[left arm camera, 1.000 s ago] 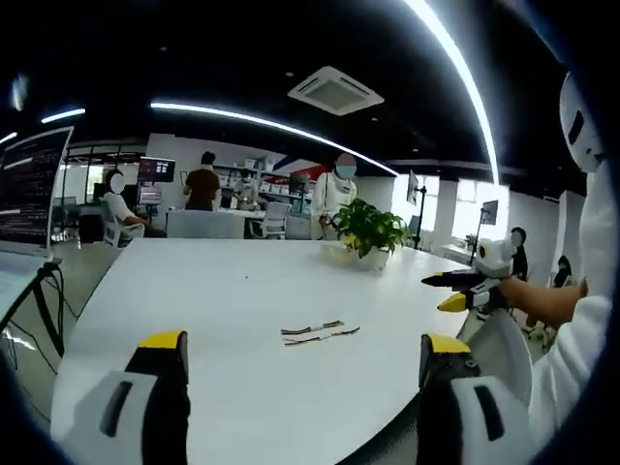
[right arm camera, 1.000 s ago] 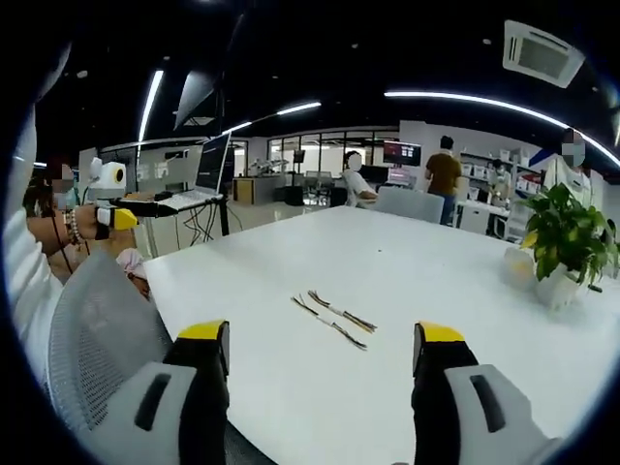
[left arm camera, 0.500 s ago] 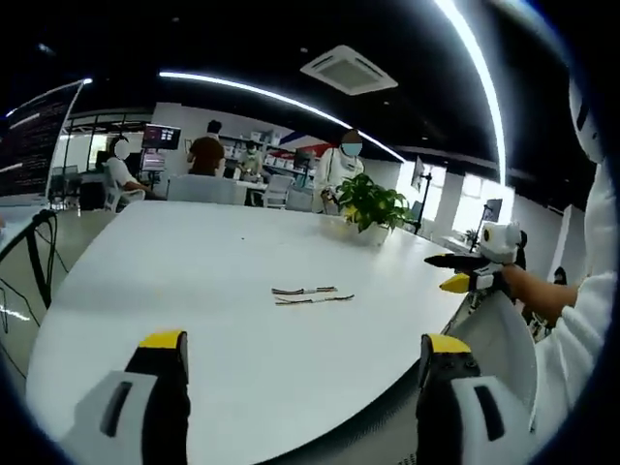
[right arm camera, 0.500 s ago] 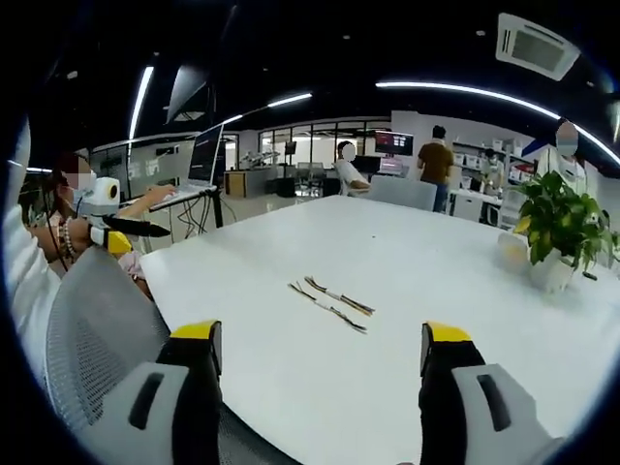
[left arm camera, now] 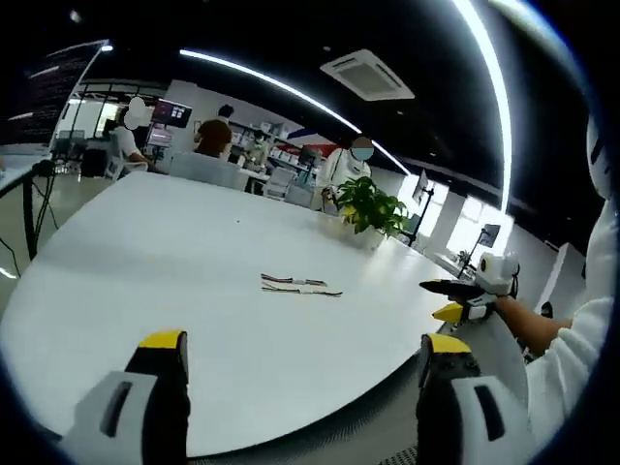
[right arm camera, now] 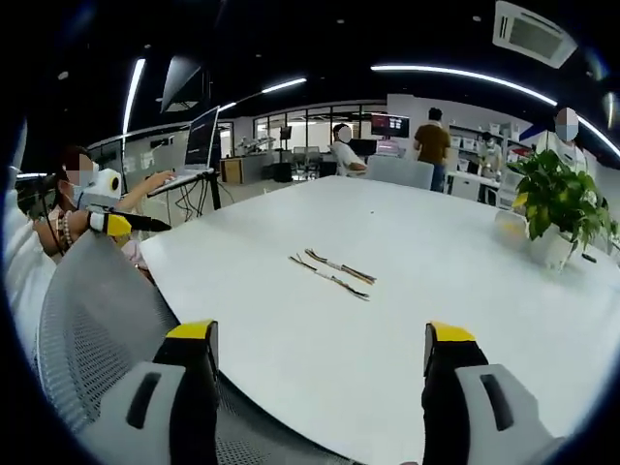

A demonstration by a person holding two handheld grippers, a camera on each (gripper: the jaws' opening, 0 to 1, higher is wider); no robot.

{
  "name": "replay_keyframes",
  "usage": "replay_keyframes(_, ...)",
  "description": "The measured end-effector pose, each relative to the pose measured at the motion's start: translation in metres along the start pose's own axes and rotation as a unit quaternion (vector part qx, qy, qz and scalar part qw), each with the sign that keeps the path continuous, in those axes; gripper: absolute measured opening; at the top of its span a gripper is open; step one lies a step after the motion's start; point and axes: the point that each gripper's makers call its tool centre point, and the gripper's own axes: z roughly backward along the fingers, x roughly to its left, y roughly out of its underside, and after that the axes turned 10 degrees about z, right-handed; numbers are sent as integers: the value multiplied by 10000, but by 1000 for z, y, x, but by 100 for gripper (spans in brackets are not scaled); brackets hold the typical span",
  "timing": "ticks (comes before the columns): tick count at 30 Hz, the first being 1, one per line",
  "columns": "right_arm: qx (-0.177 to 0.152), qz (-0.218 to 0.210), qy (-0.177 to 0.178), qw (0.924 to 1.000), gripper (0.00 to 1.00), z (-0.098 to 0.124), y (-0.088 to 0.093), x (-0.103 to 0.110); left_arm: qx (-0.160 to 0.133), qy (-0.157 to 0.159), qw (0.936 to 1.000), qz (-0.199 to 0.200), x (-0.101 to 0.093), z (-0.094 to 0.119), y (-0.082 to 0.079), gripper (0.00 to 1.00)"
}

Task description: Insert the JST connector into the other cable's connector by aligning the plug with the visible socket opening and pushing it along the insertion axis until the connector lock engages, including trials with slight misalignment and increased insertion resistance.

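Note:
Two thin cables with small JST connectors lie side by side on the white table (left arm camera: pixel 145 252), seen as the cables (left arm camera: pixel 298 285) in the left gripper view and the cables (right arm camera: pixel 332 271) in the right gripper view. My left gripper (left arm camera: pixel 302 354) stands open near the table's edge, well short of them, with nothing between its yellow-tipped jaws. My right gripper (right arm camera: pixel 319 341) is open too, also short of the cables and holding nothing. The right gripper (left arm camera: pixel 451 300) shows at the right of the left gripper view, and the left gripper (right arm camera: pixel 124 223) at the left of the right gripper view.
A potted plant (left arm camera: pixel 373 215) (right arm camera: pixel 560 218) stands at the table's far side. A grey mesh chair back (right arm camera: pixel 87 339) is close under the right gripper. Several people, monitors and desks fill the office behind the table.
Both views have shifted as the hands moved; the table edge now sits nearer under the jaws. The cables lie as before. Both grippers stay open.

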Motion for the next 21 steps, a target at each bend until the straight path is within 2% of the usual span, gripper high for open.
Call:
replay_keyframes(5, 55, -169, -83, 9998, 87, -1, 4, 3, 94, -10, 9999, 136, 3, -3, 5, 99)
replay_keyframes(10, 119, -517, -128, 9985, 86, -2, 9, 3, 134, 22, 9996, 241, 4, -4, 8, 99)
replay_keyframes(21, 122, -751, -173, 9970, 83, -2, 10, 6, 161, 91, 9992, 345, 2, -4, 10, 99)
